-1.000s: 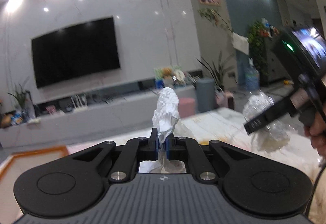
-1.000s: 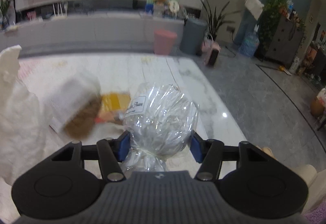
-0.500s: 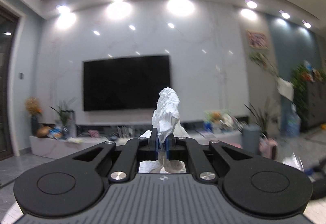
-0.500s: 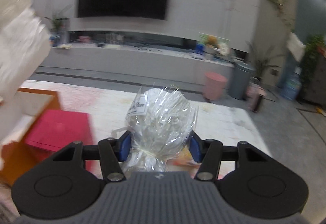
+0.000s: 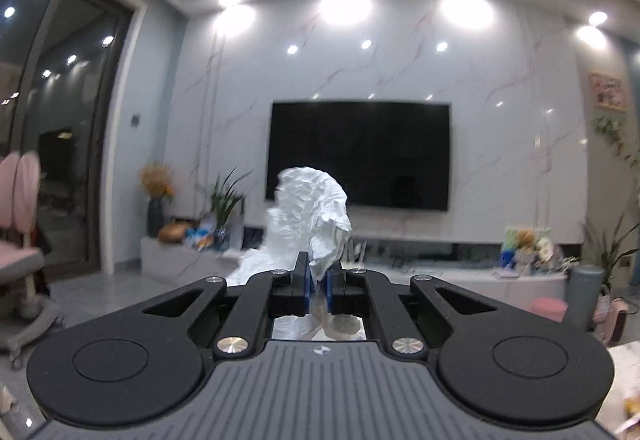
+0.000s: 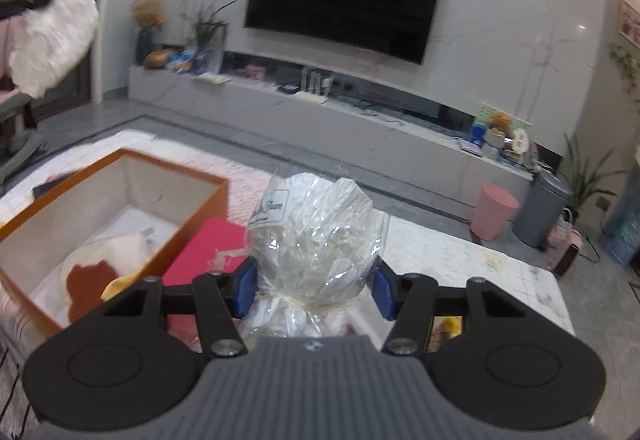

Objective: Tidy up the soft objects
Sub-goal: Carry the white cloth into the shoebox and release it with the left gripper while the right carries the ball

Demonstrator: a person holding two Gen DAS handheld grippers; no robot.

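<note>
Both grippers loaded, carried in the air above the table.

Left gripper: jaws nearly together, pinching a crumpled white cloth that stands up out of the pads, TV behind it; gripper points about level. From the right camera the same cloth shows at top left, blurred. Right gripper: jaws about half apart, blue pads pressing both sides of a cellophane bag of pale filling, tied at the neck, label at upper left. Below and left of it an orange box, open top, with a cream-and-brown soft item inside. Red flat thing lies just beside the box's right wall. Table is white marble.
</note>
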